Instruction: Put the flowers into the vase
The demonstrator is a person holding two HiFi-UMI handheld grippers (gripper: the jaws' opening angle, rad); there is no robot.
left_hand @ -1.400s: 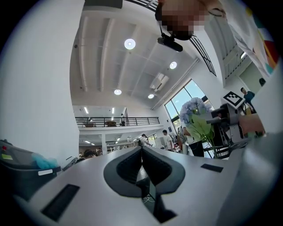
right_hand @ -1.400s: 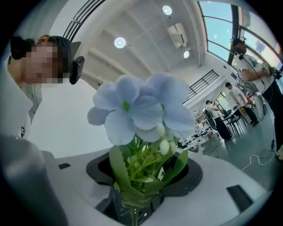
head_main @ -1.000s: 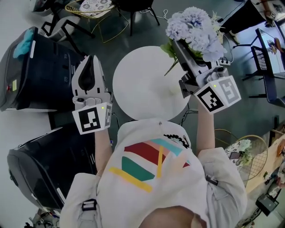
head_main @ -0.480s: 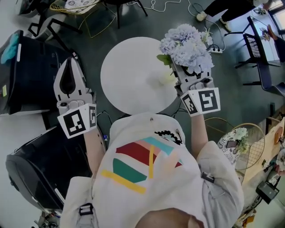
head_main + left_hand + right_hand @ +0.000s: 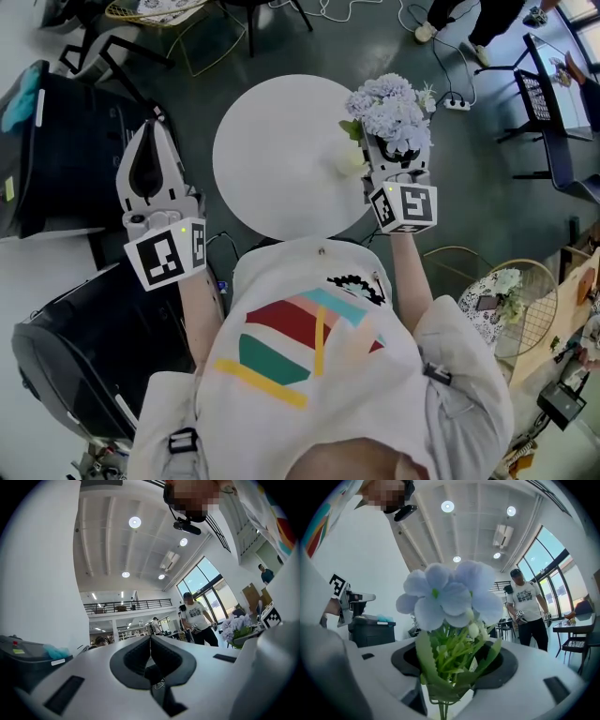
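person (image 5: 319, 375): lower middle of the head view, in a white shirt with coloured stripes, both forearms reaching up the frame
left gripper (image 5: 153, 129): at the left of the frame, off the table's edge and over dark floor; its own view (image 5: 150, 638) shows the jaws pressed together with nothing between them (idle, by my reading)
right gripper (image 5: 396, 150): right of centre, at the table's right rim; the jaws are clamped on the green stems, as its own view (image 5: 450, 677) shows
flowers (image 5: 389, 111): pale blue bunch with green leaves, held in the right gripper, heads toward the upper right of the frame
table (image 5: 272, 159): round and white, centre of the frame
vase (image 5: 349, 161): probably the small pale shape on the table just left of the right gripper; too washed out to be sure
step in hand: bringing the bunch to the vase; the stems look not yet inside
next move: set the stem ends over the vase mouth, lower them in, then part the jaws
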